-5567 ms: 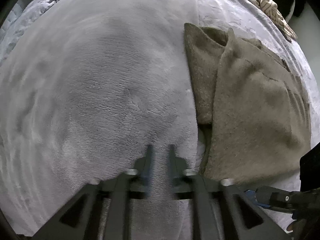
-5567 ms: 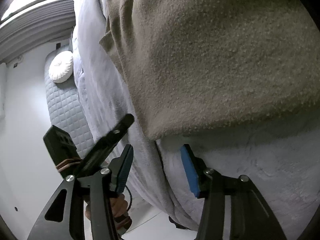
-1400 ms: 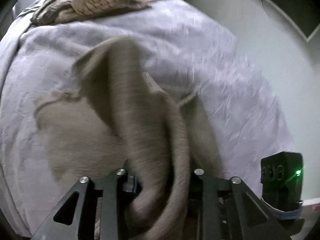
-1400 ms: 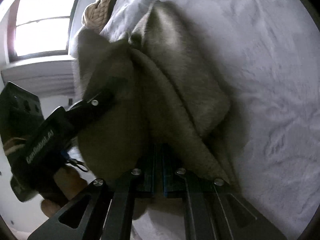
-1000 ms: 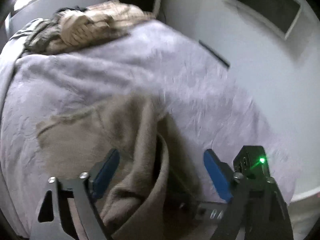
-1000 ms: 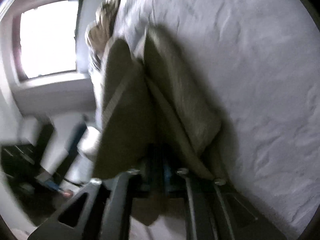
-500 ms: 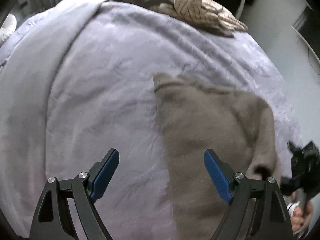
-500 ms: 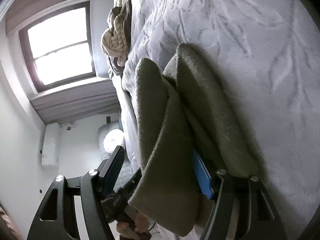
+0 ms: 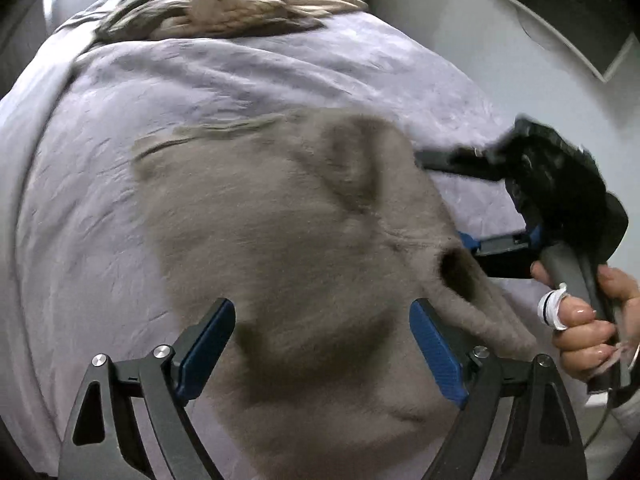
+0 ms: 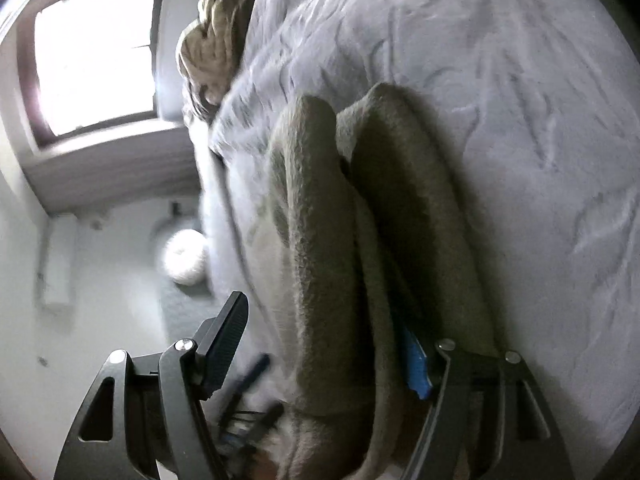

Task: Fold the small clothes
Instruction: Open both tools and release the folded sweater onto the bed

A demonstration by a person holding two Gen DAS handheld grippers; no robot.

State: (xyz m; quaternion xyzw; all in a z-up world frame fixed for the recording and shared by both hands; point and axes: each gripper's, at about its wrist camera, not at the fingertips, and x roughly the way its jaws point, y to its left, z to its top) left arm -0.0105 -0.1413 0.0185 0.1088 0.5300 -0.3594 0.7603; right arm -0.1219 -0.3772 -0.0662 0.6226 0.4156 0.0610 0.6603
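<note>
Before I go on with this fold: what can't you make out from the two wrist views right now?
- Left wrist: garment near edge, cut off by the frame and the left gripper.
- Left wrist: right gripper tips, motion-blurred against the cloth.
- Right wrist: what sits between the right gripper's fingers, hidden by folds.
- Both: pile at the bed's far end, too blurred to identify.

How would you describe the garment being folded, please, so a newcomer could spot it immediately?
Start at the lavender blanket covering the bed. In its middle lies the taupe fleece garment, folded flat. Unlike the cream cable-knit heap at the far edge, it is plain and fuzzy.
</note>
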